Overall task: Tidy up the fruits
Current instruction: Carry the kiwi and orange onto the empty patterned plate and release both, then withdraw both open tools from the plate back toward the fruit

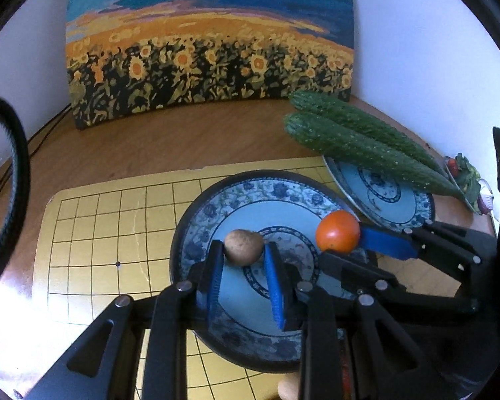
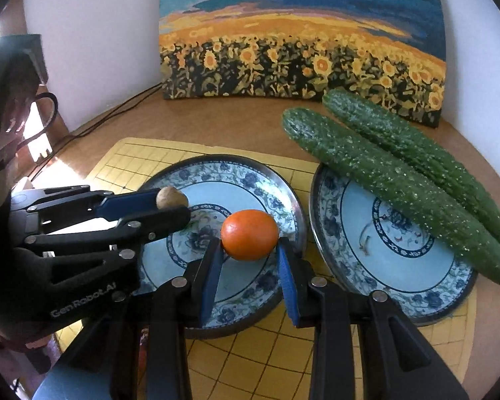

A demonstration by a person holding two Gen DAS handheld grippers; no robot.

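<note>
Sunflower painting [image 2: 300, 33] stood at table's [image 1: 183, 140] back edge. Yellow grid mat [image 1: 93, 233] carried two patterned plates. Two cucumbers [image 2: 400, 173] lay across right plate [image 2: 400, 266], overhanging its rim. Over left plate [image 2: 243, 180]: right gripper [image 2: 250, 250] clamped orange fruit [image 2: 250, 235]; left gripper [image 1: 243, 253] gripped small brown fruit [image 1: 243, 246].
</note>
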